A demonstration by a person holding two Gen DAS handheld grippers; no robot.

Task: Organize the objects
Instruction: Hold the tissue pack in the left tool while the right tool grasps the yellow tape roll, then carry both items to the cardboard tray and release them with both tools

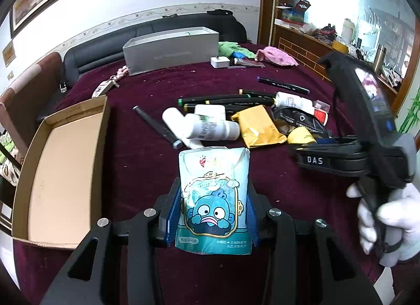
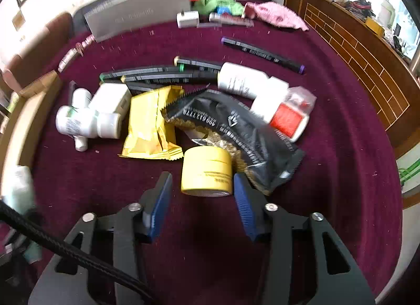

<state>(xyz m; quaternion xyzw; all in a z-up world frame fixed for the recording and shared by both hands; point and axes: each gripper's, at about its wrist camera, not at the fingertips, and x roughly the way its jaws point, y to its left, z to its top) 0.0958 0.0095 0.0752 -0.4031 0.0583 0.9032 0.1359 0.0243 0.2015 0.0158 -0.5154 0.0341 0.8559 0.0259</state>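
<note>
Pale blue tissue pack with a cartoon fish, between blue pads. Ahead lie a yellow jar, gold pouch, black packet, on a maroon counter.

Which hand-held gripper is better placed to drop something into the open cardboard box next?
Left. The left hand-held gripper already clamps the light-blue cartoon tissue pack, and the brown cardboard box sits just beside it. The right hand-held gripper only straddles the yellow cylindrical jar.
</note>
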